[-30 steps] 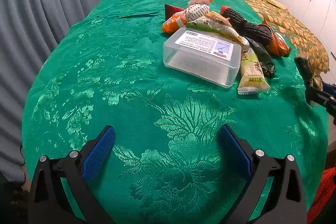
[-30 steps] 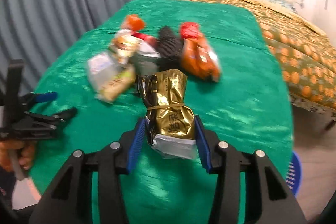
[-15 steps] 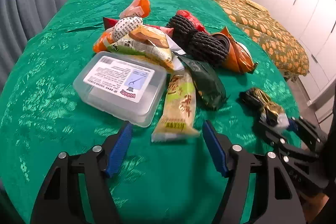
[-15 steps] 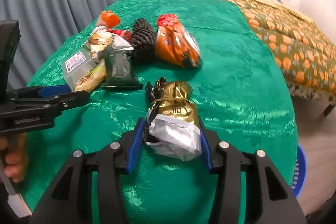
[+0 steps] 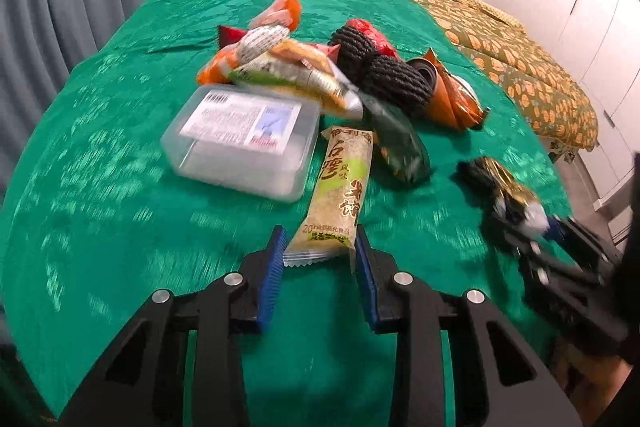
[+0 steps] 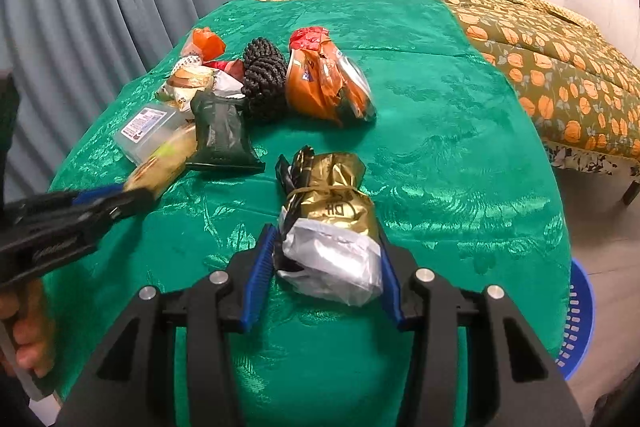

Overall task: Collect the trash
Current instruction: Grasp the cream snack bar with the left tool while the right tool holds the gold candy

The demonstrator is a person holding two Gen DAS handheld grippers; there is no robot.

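A pile of snack wrappers (image 5: 304, 67) lies on the green cloth (image 5: 100, 155). My left gripper (image 5: 320, 251) has its blue pads on both sides of the near end of a long beige and green snack packet (image 5: 340, 187), closed onto it; the same packet shows in the right wrist view (image 6: 164, 163). My right gripper (image 6: 328, 259) is shut on a gold and silver foil bag (image 6: 332, 223), also seen in the left wrist view (image 5: 504, 187), held over the cloth.
A clear plastic box (image 5: 244, 139) with a white label lies left of the beige packet. A dark green packet (image 5: 400, 143), a black knitted bundle (image 5: 384, 71) and an orange bag (image 5: 452, 95) lie behind. A blue basket (image 6: 576, 319) stands on the floor at the right.
My left gripper moved forward and right to the beige packet and its fingers closed in on the packet's end. My right gripper kept the gold bag and drew back slightly.
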